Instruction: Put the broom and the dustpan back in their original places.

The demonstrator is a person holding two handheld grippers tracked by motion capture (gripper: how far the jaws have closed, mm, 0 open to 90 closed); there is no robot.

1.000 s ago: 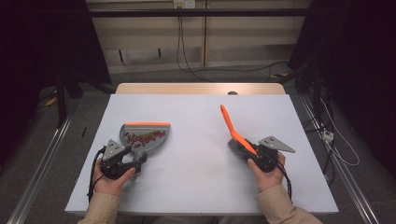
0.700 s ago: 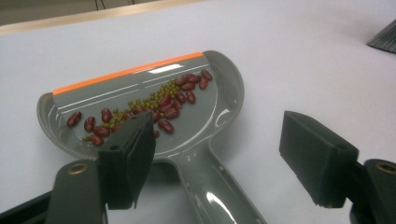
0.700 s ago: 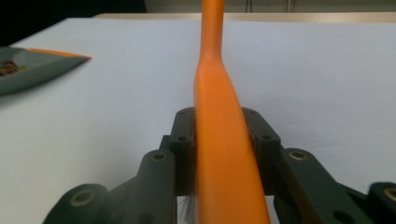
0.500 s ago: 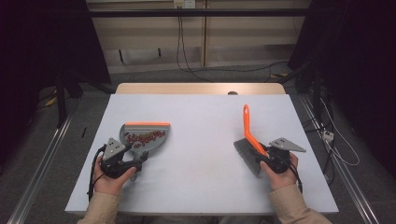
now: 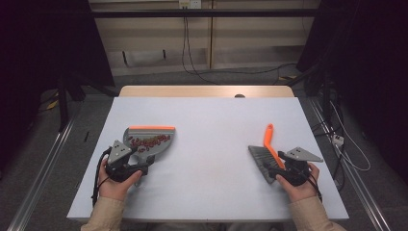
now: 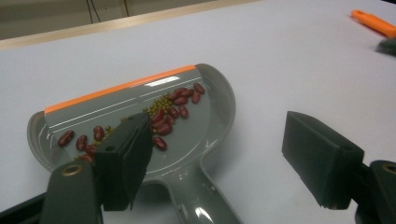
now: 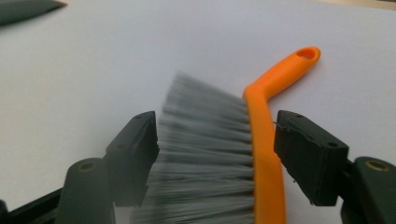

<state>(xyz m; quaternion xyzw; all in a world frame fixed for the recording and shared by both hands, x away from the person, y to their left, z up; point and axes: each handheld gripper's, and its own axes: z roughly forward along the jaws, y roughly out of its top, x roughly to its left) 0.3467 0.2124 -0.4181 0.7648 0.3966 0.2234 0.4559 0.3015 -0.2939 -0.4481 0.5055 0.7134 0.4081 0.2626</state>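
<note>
A grey dustpan (image 5: 149,139) with an orange lip lies on the left of the white table (image 5: 207,120). It holds red beans (image 6: 170,114) and small green ones. My left gripper (image 6: 219,140) is open just behind it, with the pan's handle (image 6: 201,210) between the jaws and touching neither. At the right lies a brush (image 5: 267,149) with an orange handle (image 7: 280,74) and grey bristles (image 7: 205,154). My right gripper (image 7: 215,135) is open around the brush head. The bristles brush the left jaw, and a thin gap shows at the right jaw.
The table's wooden far edge (image 5: 207,91) runs across the back. Cables (image 5: 192,53) trail on the floor beyond it, and metal rails (image 5: 43,168) flank both sides. Bare white tabletop lies between the dustpan and the brush.
The right hand swung the brush from tilted left to pointing away and lowered it onto the table, moving toward the right front. Its jaws now stand apart. The left hand and dustpan stayed still.
</note>
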